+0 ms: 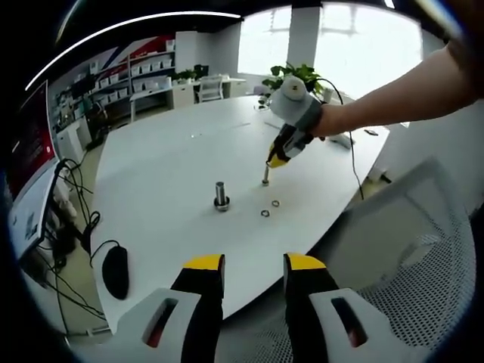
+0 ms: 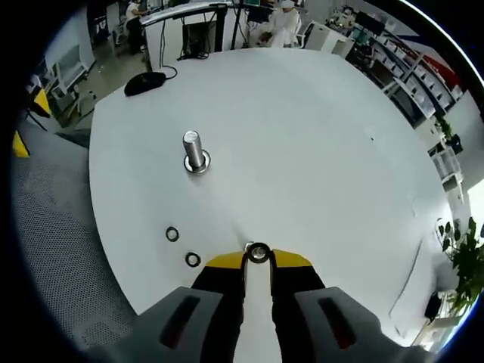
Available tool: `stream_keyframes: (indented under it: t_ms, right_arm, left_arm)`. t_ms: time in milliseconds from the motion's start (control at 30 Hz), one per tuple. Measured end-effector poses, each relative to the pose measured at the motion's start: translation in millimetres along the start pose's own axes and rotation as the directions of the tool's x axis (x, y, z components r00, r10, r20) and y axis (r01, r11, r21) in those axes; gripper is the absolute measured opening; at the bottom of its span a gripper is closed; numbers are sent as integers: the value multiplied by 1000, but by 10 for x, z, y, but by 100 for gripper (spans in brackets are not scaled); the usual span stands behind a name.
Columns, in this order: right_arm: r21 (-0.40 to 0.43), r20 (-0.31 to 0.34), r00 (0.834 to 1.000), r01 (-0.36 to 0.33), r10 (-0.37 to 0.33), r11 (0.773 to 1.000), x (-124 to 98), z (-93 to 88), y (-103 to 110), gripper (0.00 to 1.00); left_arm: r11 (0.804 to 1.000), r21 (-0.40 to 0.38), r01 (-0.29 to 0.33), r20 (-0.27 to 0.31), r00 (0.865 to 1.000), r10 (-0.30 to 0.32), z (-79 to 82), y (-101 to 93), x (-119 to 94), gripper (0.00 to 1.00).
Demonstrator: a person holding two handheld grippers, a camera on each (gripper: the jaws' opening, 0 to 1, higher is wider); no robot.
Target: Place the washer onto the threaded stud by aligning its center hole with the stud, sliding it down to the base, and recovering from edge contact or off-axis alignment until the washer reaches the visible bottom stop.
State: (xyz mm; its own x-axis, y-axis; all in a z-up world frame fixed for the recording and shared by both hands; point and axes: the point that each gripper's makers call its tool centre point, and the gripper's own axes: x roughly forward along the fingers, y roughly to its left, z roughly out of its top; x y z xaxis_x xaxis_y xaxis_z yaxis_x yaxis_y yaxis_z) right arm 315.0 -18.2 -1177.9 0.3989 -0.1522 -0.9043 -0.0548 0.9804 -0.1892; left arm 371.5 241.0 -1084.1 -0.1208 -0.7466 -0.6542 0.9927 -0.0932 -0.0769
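The small silver metal washer [image 2: 259,252] sits pinched between the yellow tips of the right gripper [image 2: 258,259], low on the white round table [image 2: 318,136], at six o'clock in the right gripper view. In the left gripper view the same gripper [image 1: 269,165] reaches in from two o'clock, held by a person's hand [image 1: 327,121], its yellow tips pointing down at a small upright metal piece [image 1: 265,180] on the tabletop [image 1: 166,159]; the washer itself is too small to make out there.

The threaded steel stud [image 2: 193,150], standing upright on a flanged base, is well apart from the held washer, toward eleven o'clock from it in the right gripper view. In the left gripper view the stud [image 1: 221,195] stands near centre.

Two spare metal rings [image 2: 172,234] [image 2: 193,260] lie flat on the table at about nine o'clock from the right gripper's tips; in the left gripper view they [image 1: 265,213] [image 1: 275,203] lie just to the stud's three o'clock.

The left gripper [image 1: 254,266] hangs off the table's near edge at six o'clock, jaws parted and holding nothing.

A black computer mouse [image 1: 115,271] rests on the table at eight o'clock, and a white mesh chair [image 1: 423,249] stands at four o'clock.
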Motion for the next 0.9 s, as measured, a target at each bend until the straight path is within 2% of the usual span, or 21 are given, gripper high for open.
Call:
stream_keyframes:
  t_ms: [200,400,533,600,900]
  right_arm:
    - [38,-8,1000,-11,11,999,33,-22,-48,14]
    - [14,-27,999,-23,23,1000,22,-37,-21,14]
    - [13,-39,999,-32,33,999,116,-92,-63,14]
    - [17,-43,998,-35,36,999,55,-73,-14,14]
    - [24,-68,996,-51,52,998,217,-123,-31,14]
  left_arm:
    - [1000,-3,-4,0,1000,4,-1,8,-6,29]
    - [1000,-5,-4,-1,1000,4,-2,10,-11,29]
    - [1000,-6,-5,-2,1000,5,-4,10,-15,29]
    - [1000,-7,-6,-5,1000,6,-11,14,-13,29]
    - [1000,-7,-4,-13,1000,4,-23,9,4,29]
